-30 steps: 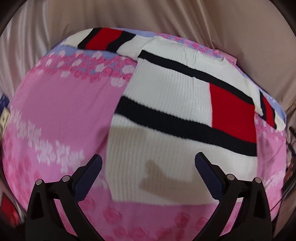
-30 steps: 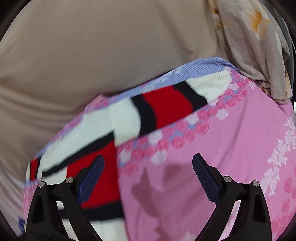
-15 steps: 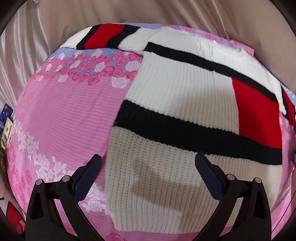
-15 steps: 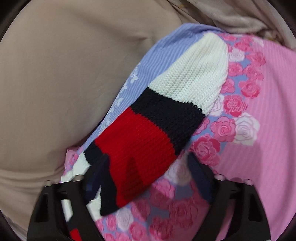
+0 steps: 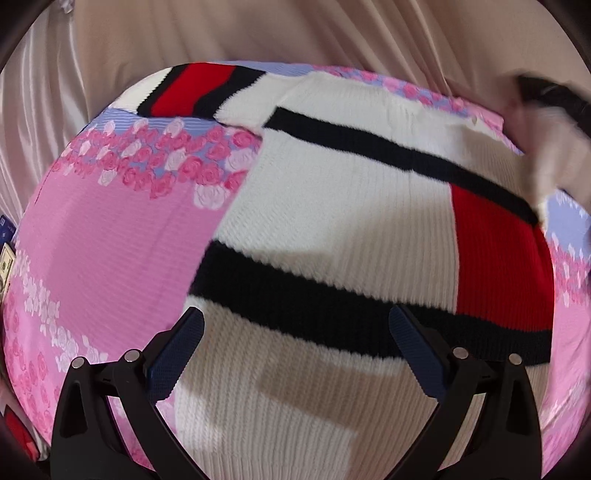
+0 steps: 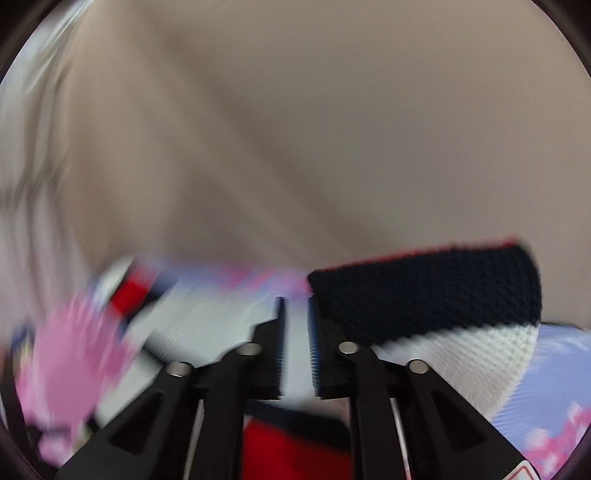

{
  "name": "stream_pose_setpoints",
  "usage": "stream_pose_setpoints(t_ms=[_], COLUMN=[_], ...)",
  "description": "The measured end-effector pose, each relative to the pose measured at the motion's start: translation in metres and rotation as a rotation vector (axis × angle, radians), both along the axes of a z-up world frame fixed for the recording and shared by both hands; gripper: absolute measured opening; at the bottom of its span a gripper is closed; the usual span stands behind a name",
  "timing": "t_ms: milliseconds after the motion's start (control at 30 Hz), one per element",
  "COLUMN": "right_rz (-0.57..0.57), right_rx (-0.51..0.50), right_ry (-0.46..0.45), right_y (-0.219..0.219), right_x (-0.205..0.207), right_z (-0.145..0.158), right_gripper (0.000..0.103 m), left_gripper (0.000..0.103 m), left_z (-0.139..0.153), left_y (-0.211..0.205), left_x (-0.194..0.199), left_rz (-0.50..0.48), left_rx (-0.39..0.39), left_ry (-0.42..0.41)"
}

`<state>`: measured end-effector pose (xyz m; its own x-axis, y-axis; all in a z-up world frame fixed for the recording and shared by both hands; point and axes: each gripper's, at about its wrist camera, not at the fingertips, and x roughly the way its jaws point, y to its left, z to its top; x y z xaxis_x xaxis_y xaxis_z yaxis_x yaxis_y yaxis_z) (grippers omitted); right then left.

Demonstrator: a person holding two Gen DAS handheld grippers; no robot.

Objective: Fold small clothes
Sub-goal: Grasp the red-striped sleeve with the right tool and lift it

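A white knit sweater (image 5: 332,221) with black stripes and a red block lies flat on the pink rose-print bedsheet (image 5: 110,240). Its left sleeve (image 5: 195,88) lies spread out at the far left. My left gripper (image 5: 295,325) hovers open over the sweater's lower body, its left finger near the sweater's side edge, with nothing held. In the blurred right wrist view, my right gripper (image 6: 295,317) has its jaws closing to a narrow gap on pale knit. The other sleeve (image 6: 424,295), with a black and white end, stands lifted off the bed beside its right finger.
Beige satin cloth (image 5: 258,29) lies in folds behind the bed and fills the upper right wrist view (image 6: 295,129). A small printed box (image 5: 5,258) shows at the far left edge. A blurred pale and dark shape (image 5: 546,122) crosses the sweater's far right corner.
The right gripper went from wide open above the sheet, to straddling the sleeve, to nearly shut with the sleeve raised. The left gripper came lower and closer over the sweater.
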<state>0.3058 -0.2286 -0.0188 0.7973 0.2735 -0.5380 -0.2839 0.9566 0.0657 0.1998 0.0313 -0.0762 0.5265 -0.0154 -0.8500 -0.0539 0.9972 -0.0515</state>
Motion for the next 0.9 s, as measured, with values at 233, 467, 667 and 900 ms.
stream_pose_setpoints(t_ms=[233,467,667,900], right_rz=[-0.085,-0.422,-0.436,0.142], right_rx=[0.162,0.263,0.319,0.258], right_ry=[0.303,0.311,0.337,0.031], right_y=[0.006,-0.069,-0.053,0.099], right_x=[-0.058,-0.038,-0.001,-0.012], right_z=[-0.090,-0.093,-0.105,-0.004], right_gripper=[0.033,0.060,0.010,0.020], left_gripper=[0.098,0.098,0.098,0.098], left_z=[-0.002,0.007,0.002,-0.007], left_y=[0.022,0.019,0.033,0.056], left_x=[0.038,0.065,0.052,0.055], left_rz=[0.008,0.010,0.020,0.052], left_rx=[-0.030,-0.093,-0.097,-0.077], left_ry=[-0.025,-0.073,-0.052,-0.034])
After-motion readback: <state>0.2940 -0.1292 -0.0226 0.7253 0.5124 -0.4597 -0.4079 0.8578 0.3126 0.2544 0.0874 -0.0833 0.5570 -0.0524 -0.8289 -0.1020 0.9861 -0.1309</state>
